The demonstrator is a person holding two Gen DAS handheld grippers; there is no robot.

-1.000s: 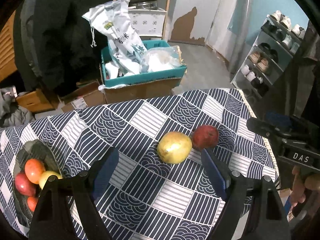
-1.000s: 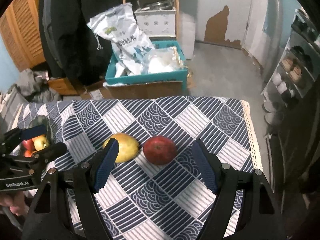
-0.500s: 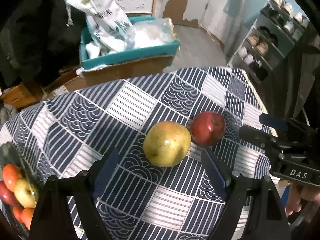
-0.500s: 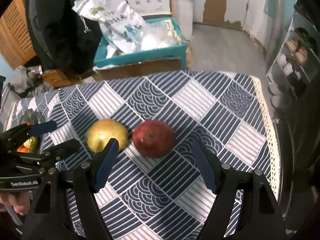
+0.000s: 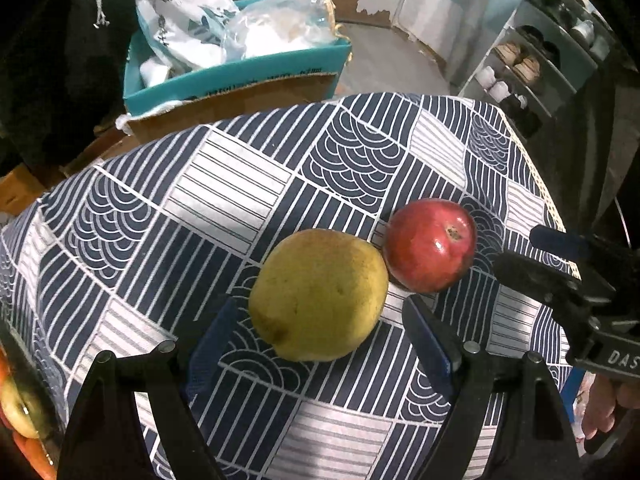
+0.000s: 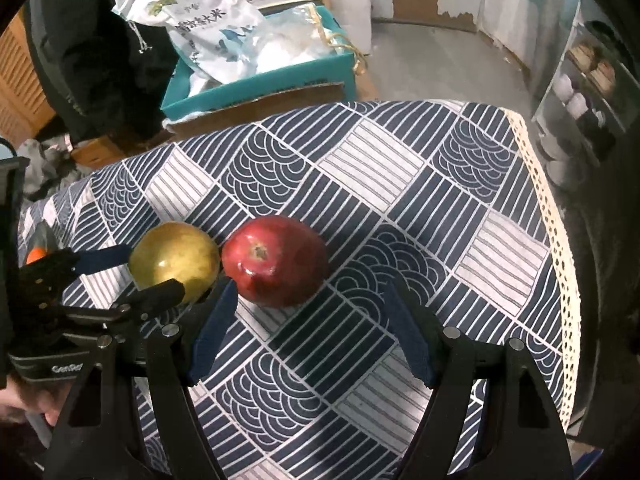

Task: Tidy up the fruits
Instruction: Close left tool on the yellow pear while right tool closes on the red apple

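Tight squeeze between the two fruits, plenty of room everywhere else

The yellow fruit point(image 5: 320, 294) and the red apple point(image 5: 431, 245) are parked just beside each other, so hardly any gap is left between them. The left gripper point(image 5: 316, 344) is spread either side of the yellow one, and its inner finger is crowded by the right gripper point(image 6: 308, 330) around the apple. Bare tablecloth point(image 6: 420, 184) is left open behind both fruits, out to the lace edge.
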